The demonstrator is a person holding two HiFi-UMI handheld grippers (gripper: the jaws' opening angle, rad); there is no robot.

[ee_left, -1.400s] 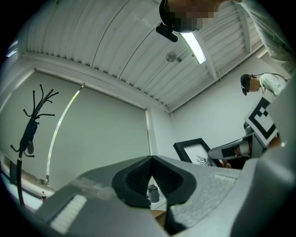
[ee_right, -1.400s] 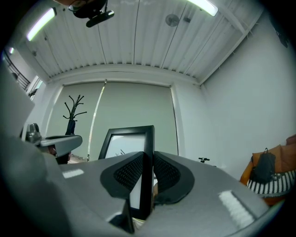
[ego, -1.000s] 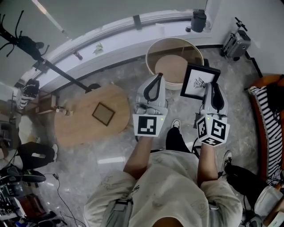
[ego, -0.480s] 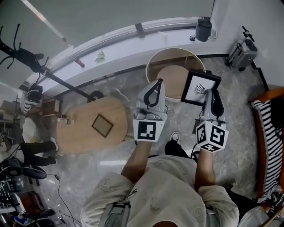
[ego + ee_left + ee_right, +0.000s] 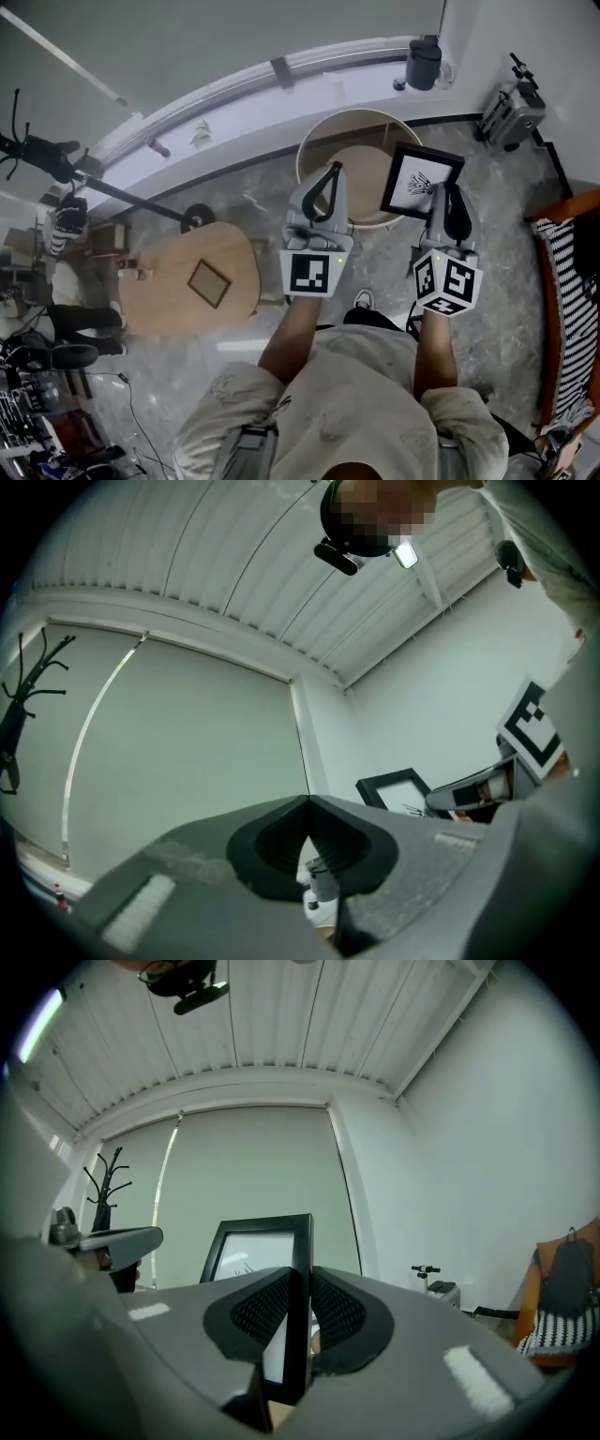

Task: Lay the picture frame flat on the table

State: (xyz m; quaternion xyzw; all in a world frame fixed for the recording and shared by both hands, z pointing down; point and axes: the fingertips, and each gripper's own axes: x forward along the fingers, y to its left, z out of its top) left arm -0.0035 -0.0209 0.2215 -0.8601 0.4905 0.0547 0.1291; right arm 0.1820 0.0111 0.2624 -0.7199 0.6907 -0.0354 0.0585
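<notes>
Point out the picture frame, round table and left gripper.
picture frame (image 5: 420, 180): head view, its white print.
round table (image 5: 370, 173): head view, bare top.
left gripper (image 5: 332, 171): head view, between its fingertips.

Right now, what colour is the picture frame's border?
The picture frame has a black border; best in the right gripper view.

Soft, cool, even light, faint shadows. Edges bend hard, corners go black in my gripper views, and my right gripper (image 5: 300, 1288) looks soft up close.
</notes>
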